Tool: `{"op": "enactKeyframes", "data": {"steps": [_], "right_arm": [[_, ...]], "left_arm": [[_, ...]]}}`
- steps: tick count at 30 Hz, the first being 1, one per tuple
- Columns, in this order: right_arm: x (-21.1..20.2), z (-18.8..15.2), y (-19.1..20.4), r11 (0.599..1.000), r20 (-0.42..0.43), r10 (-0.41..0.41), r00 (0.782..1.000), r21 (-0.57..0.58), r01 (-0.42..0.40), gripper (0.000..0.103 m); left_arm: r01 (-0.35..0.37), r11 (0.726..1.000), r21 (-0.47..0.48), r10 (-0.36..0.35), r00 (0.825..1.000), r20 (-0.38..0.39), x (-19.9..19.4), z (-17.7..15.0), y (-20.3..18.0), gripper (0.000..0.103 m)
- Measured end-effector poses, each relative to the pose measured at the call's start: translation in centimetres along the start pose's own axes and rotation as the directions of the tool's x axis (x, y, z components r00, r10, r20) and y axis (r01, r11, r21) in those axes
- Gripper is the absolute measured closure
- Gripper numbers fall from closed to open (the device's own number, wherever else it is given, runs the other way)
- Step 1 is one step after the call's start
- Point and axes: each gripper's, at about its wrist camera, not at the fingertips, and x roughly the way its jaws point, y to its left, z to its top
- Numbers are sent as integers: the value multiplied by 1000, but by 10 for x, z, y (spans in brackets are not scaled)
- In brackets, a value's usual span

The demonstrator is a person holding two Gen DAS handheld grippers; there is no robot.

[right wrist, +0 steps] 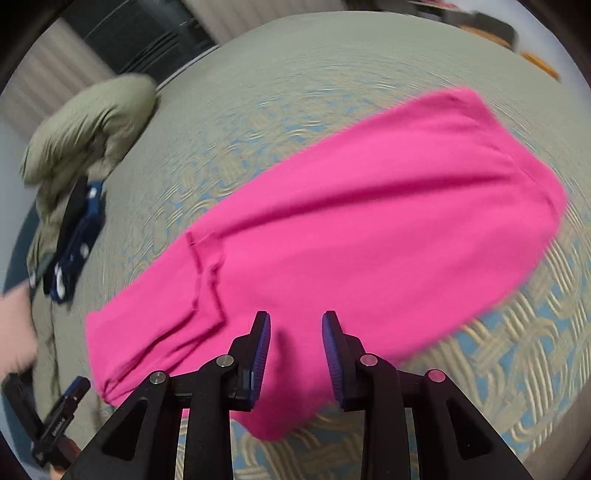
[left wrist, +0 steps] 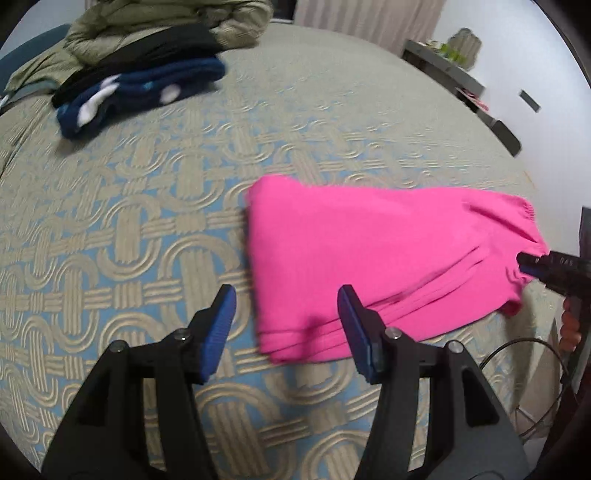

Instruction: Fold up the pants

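Observation:
Bright pink pants (left wrist: 369, 266) lie folded into a flat stack on the patterned bed cover (left wrist: 147, 229). My left gripper (left wrist: 286, 299) is open and empty, hovering just above the near left corner of the pants. The right gripper (left wrist: 532, 264) shows at the right edge of the left wrist view, touching the waistband end. In the right wrist view the pants (right wrist: 351, 240) fill the middle, and my right gripper (right wrist: 295, 325) stands open just over their near edge, with a gap between the blue pads. The left gripper (right wrist: 70, 398) shows at lower left.
A pile of folded dark clothes (left wrist: 140, 92) and an olive jacket (left wrist: 166, 26) lie at the far left of the bed. A shelf (left wrist: 461, 74) stands against the far right wall. A cable (left wrist: 524, 354) hangs at the bed's right edge.

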Motion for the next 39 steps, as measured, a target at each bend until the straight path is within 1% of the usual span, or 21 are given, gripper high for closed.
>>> {"op": "enactKeyframes", "data": {"steps": [1,3,7,10,12,13,14,15,16,19,23,26,29,31,34,37,39], "right_arm": [[-4,-1,-9,1000,4,4,1000,26,-4,71],[-16,-5,-31,995,17,19,1000,93,-21,62],[-35,-11,-74,978,55,-2,998,207,-10,56],[-37,-11,-100,958,61,-3,998,285,-14,51],[-37,-10,-113,946,61,13,998,321,-32,49],[-37,-9,-120,940,62,15,998,338,-36,48],[-36,-7,-125,934,68,10,998,357,-34,47],[-36,-5,-131,928,80,0,997,371,-30,47],[-37,-3,-136,926,95,-13,995,376,-24,46],[-41,4,-146,928,137,-45,989,371,-9,44],[-44,12,-151,936,195,-122,973,349,47,43],[-37,12,-144,941,221,-136,966,333,56,41],[-31,12,-135,953,234,-158,959,291,86,41],[-30,12,-138,943,255,-152,955,326,63,41],[-29,17,-150,917,298,-110,948,398,-18,41],[-26,27,-168,899,342,-65,937,428,-94,41],[-23,35,-177,894,352,-34,935,429,-128,40]], "left_arm": [[5,1000,12,-5,1000,0,2,3,-5,45],[13,999,46,-12,1000,-9,8,10,-19,44],[68,992,109,-65,997,-36,27,21,-62,44],[117,980,160,-107,992,-69,43,22,-98,44],[115,973,200,-93,989,-112,58,17,-116,44],[94,971,221,-65,989,-133,67,14,-123,44],[70,969,238,-40,991,-131,71,11,-127,39],[56,964,259,-27,993,-113,70,7,-133,37],[48,958,284,-19,994,-103,69,4,-138,34],[31,946,322,2,995,-101,67,1,-142,34],[36,954,296,-3,994,-111,68,4,-141,34],[42,961,273,-10,993,-115,68,5,-140,31],[41,961,272,-10,994,-113,68,3,-142,28],[31,960,278,0,994,-111,69,3,-144,27],[25,960,277,5,994,-106,70,3,-145,27],[27,962,271,3,994,-108,71,4,-144,27],[29,964,263,0,994,-109,71,4,-144,27]]}}
